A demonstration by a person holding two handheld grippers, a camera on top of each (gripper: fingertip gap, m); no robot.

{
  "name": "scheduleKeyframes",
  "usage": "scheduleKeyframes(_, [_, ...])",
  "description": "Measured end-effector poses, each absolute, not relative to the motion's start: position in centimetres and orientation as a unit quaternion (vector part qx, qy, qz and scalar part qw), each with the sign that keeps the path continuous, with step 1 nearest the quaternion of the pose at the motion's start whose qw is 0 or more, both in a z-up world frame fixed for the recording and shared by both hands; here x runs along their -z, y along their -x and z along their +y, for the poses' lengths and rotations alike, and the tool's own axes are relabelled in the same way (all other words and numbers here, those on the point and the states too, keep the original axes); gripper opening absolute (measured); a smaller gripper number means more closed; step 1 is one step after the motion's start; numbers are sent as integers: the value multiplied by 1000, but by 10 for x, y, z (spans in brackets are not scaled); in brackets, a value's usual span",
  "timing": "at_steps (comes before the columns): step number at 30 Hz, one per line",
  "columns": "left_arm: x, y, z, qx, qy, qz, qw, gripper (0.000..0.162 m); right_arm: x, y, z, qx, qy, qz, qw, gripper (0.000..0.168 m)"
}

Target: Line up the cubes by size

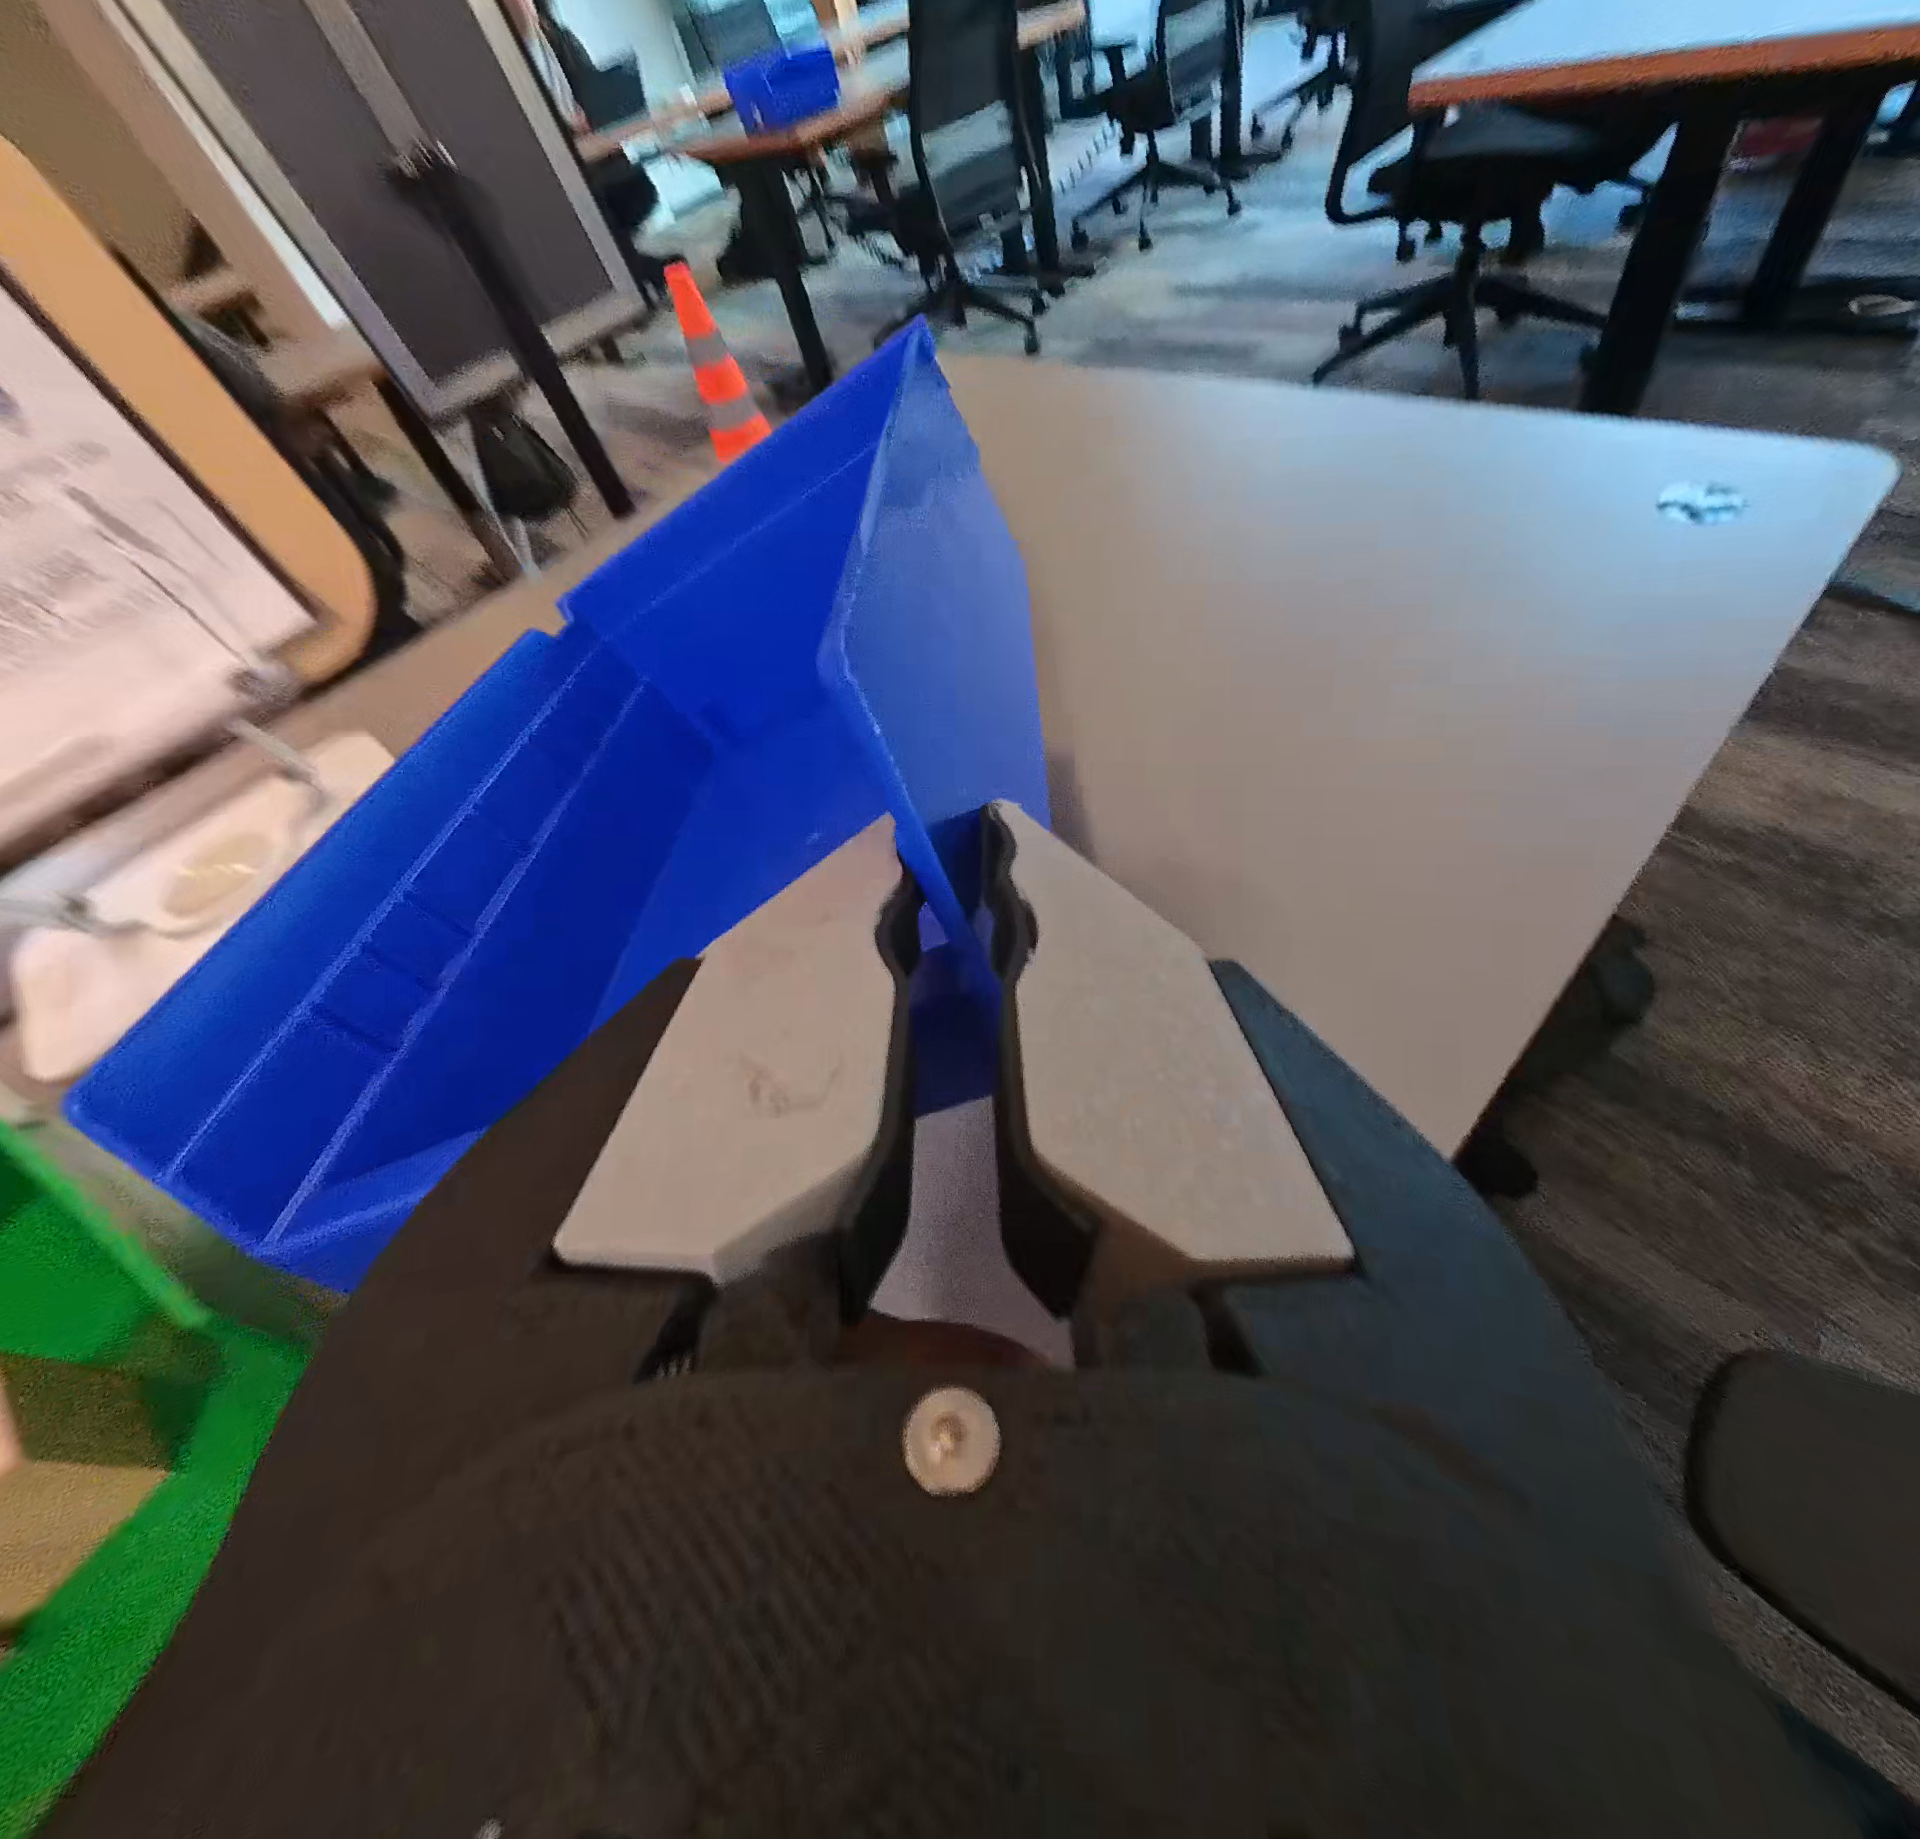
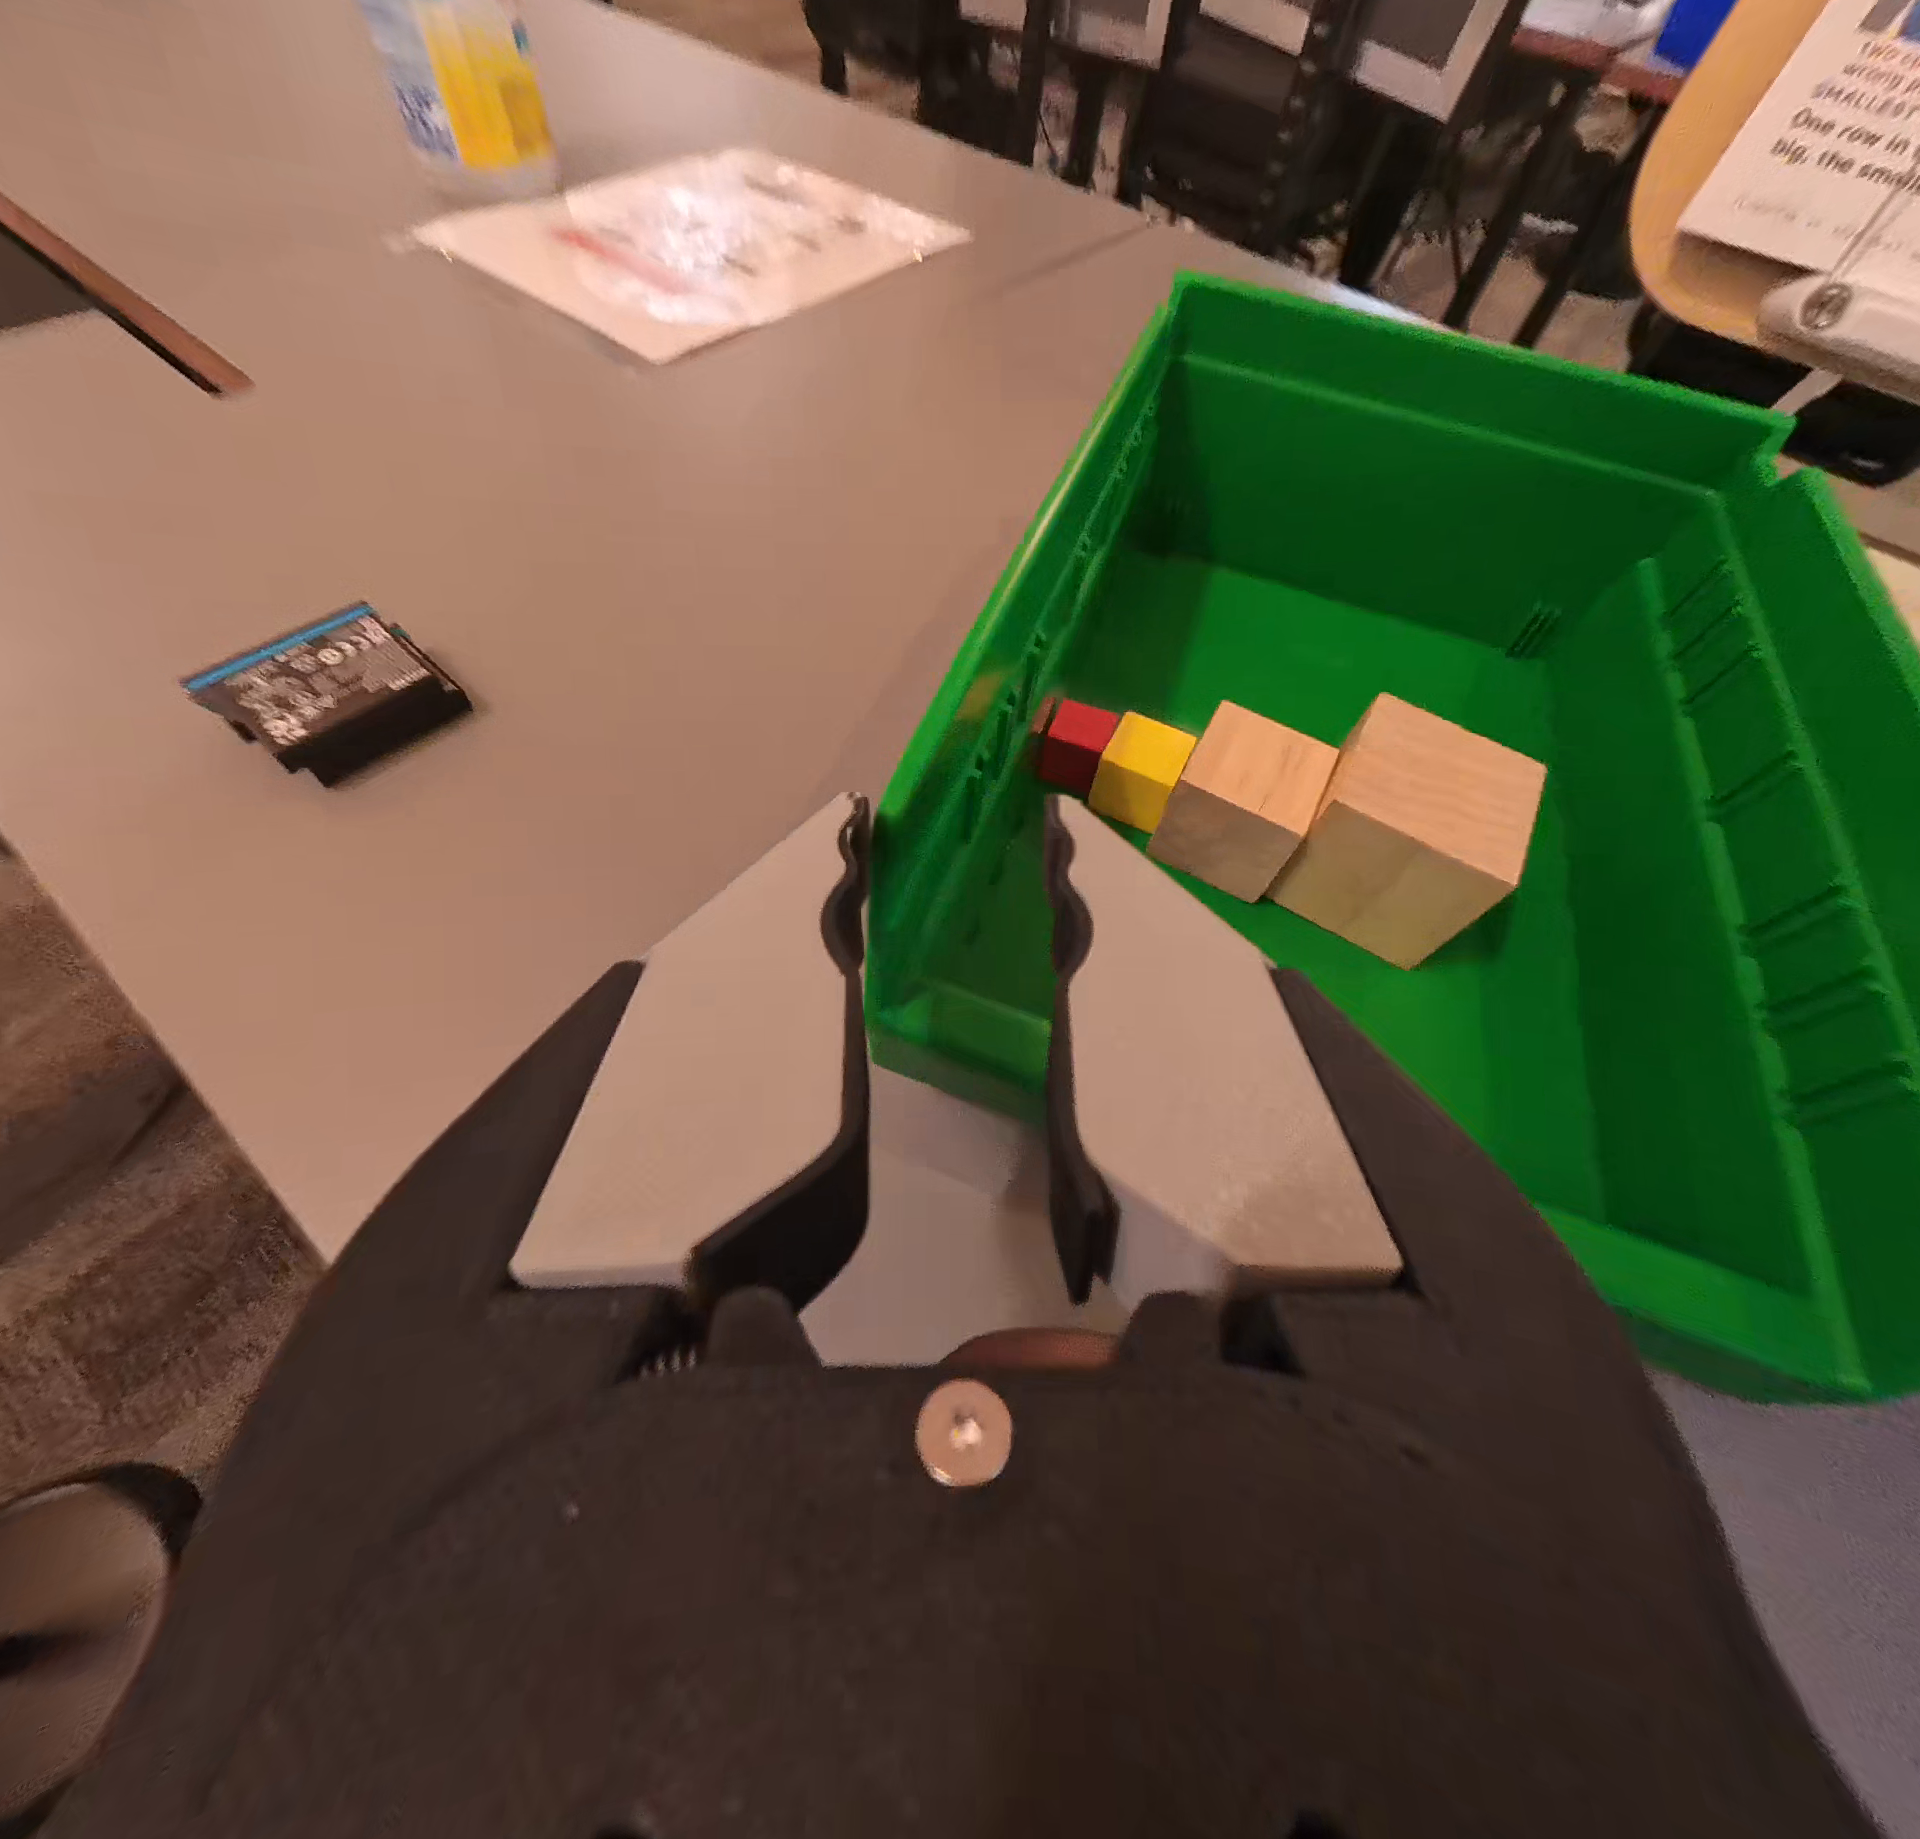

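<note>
Inside the green plastic bin (image 2: 1766, 854), left to right from its left wall: a small red cube (image 2: 1075, 745), yellow cube (image 2: 1143, 771), medium pale wooden cube (image 2: 1242, 797), largest wooden cube (image 2: 1418, 823), touching in a row. Likely light, rigid, smooth; grip opposite flat faces. The right gripper (image 2: 954, 833) straddles that wall, partly open. The left gripper (image 1: 954, 880) pinches a blue plastic bin (image 1: 727, 646) wall.

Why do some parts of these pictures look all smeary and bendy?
Left wrist view: the chairs and the orange cone are smeared by blur, and the table edge bends from the wide lens. Right wrist view: the cubes look fairly sharp, the bottle blurry.
</note>
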State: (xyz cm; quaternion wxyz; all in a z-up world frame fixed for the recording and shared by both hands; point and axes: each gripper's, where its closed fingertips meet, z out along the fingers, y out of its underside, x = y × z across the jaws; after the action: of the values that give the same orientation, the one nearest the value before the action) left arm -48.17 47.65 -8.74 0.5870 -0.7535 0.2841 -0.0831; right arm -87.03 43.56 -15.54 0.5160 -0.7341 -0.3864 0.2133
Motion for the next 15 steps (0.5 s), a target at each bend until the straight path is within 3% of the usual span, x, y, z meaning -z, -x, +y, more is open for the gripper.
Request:
scheduleKeyframes(3, [113, 468, 481, 88, 766, 273, 576, 5, 150, 858, 435, -265, 714, -363, 537, 40])
scheduleKeyframes(11, [177, 458, 483, 74, 808, 295, 505, 2, 134, 823, 429, -362, 673, -306, 568, 33])
scheduleKeyframes(15, [183, 457, 478, 73, 807, 307, 499, 5, 140, 818, 429, -347, 671, -320, 572, 35])
